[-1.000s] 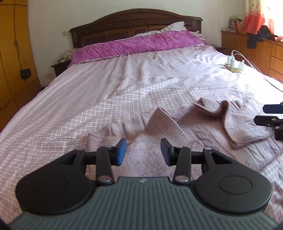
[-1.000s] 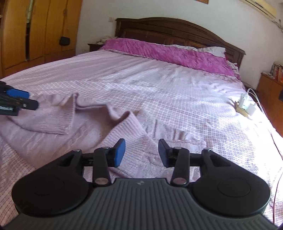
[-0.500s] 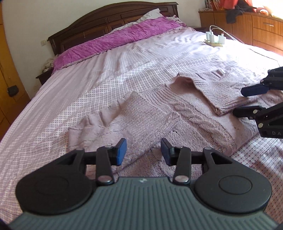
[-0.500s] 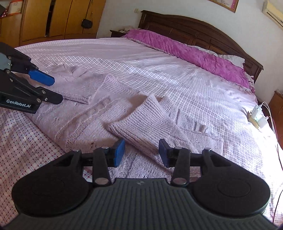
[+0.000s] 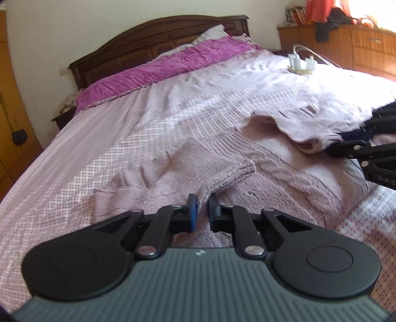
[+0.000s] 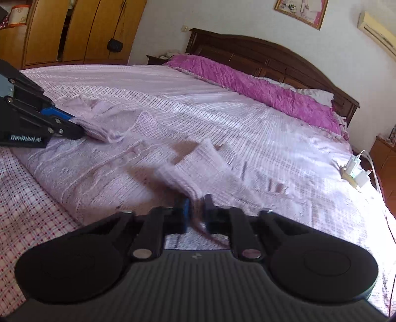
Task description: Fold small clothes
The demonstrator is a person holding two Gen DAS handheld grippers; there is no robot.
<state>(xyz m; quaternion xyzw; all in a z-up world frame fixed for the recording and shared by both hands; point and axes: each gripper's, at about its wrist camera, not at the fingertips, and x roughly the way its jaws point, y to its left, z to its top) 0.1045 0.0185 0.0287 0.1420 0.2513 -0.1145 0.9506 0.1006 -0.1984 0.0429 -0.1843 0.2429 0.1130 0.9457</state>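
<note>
Bed (image 5: pixel 153 128) with a pink checked cover takes up most of both views. Dark wooden headboard (image 5: pixel 153 42) at the far end, long magenta pillow (image 5: pixel 163 69) lying along it, white pillow (image 5: pixel 212 32) behind that. White power strip with chargers plugged in (image 6: pixel 355 172) sits on the cover near the far right edge, cable (image 6: pixel 375 173) running off it. Wooden wardrobe (image 6: pixel 74 29) far left, small black bag (image 6: pixel 115 44) hanging on it. Framed picture (image 6: pixel 300 11) on wall above headboard. Low wooden cabinet (image 5: pixel 346 47) far right, dark clothes (image 5: pixel 324 32) piled on top.
</note>
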